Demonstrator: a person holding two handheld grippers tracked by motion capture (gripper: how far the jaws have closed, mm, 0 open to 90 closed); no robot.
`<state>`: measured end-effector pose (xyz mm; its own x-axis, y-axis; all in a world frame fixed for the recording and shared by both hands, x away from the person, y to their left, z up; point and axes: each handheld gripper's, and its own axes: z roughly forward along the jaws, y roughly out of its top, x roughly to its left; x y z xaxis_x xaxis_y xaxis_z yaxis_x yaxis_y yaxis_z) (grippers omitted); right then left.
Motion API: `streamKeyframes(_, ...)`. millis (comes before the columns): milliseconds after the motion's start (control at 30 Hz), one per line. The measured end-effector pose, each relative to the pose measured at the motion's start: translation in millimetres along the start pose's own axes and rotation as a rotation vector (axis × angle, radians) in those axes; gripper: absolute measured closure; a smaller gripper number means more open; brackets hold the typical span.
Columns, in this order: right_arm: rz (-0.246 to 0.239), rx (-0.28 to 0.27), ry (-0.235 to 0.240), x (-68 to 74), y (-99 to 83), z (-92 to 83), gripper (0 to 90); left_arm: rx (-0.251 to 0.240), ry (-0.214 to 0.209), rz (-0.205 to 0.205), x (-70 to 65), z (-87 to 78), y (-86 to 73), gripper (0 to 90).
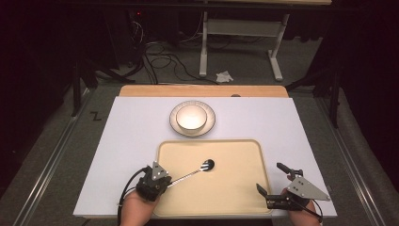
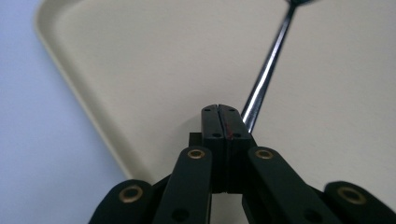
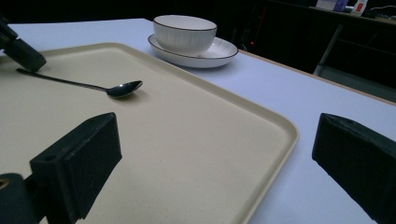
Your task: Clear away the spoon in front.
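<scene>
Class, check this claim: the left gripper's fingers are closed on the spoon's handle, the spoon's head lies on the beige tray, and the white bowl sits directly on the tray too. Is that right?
One detail is wrong. The bowl is not on the tray; it sits on a white plate on the table beyond the tray, as the high view shows. The left gripper does hold the spoon by its handle, with the spoon's head on the tray.

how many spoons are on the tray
1. The spoon lies on the tray with its bowl near the middle, its handle end at the shut fingers of the left gripper.
</scene>
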<state>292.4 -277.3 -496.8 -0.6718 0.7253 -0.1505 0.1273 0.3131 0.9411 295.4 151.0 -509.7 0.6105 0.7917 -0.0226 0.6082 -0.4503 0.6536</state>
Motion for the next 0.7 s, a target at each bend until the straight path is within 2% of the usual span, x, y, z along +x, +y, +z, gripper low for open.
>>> streamKeyframes(67, 0.003, 0.001, -0.001, 0.1, 0.0, 0.1, 2.1, 0.006, -0.014, 0.015, -4.8, -1.3, -0.9, 90.0)
streamKeyframes(133, 0.003, 0.002, 0.000, 0.3, 0.0, 0.2, 2.1, 0.015, -0.054, 0.057, -20.1, -2.2, -0.9, 90.0)
streamKeyframes(200, -0.001, -0.002, 0.001, 0.5, 0.3, 0.2, 2.1, 0.016, -0.078, 0.078, -29.1, -0.6, 1.2, 90.0)
streamKeyframes(300, -0.003, -0.002, -0.001, 0.6, 0.5, 0.0, 2.1, 0.015, -0.094, 0.094, -34.8, 1.8, 4.4, 90.0)
streamKeyframes(333, 0.000, -0.002, -0.003, 0.5, 0.4, -0.1, 2.1, -0.005, -0.077, 0.096, -33.9, 4.6, 9.6, 90.0)
streamKeyframes(367, 0.000, -0.002, -0.003, 0.5, 0.4, -0.1, 2.1, -0.005, -0.077, 0.096, -33.9, 4.6, 9.6, 90.0)
streamKeyframes(433, 0.003, 0.000, -0.003, 0.1, 0.0, 0.0, 2.1, -0.042, -0.076, 0.053, -26.2, 8.8, 18.9, 90.0)
streamKeyframes(500, -0.002, 0.003, -0.004, -0.3, -0.3, 0.7, 2.1, -0.068, -0.078, 0.040, -24.4, 14.2, 30.4, 90.0)
streamKeyframes(567, 0.000, 0.001, -0.002, 0.1, -0.3, 0.7, 2.1, -0.097, -0.094, 0.035, -28.3, 22.2, 42.3, 90.0)
streamKeyframes(600, -0.002, -0.001, -0.004, -0.4, -0.3, 0.2, 2.1, -0.101, -0.102, 0.040, -35.0, 33.3, 53.6, 90.0)
streamKeyframes(633, 0.004, -0.004, -0.006, -0.4, -0.4, 0.2, 2.1, -0.101, -0.102, 0.040, -35.0, 33.3, 53.6, 90.0)
streamKeyframes(700, 0.006, -0.004, -0.009, -1.2, -0.7, -0.2, 2.1, -0.086, -0.101, 0.060, -42.7, 45.3, 62.5, 90.0)
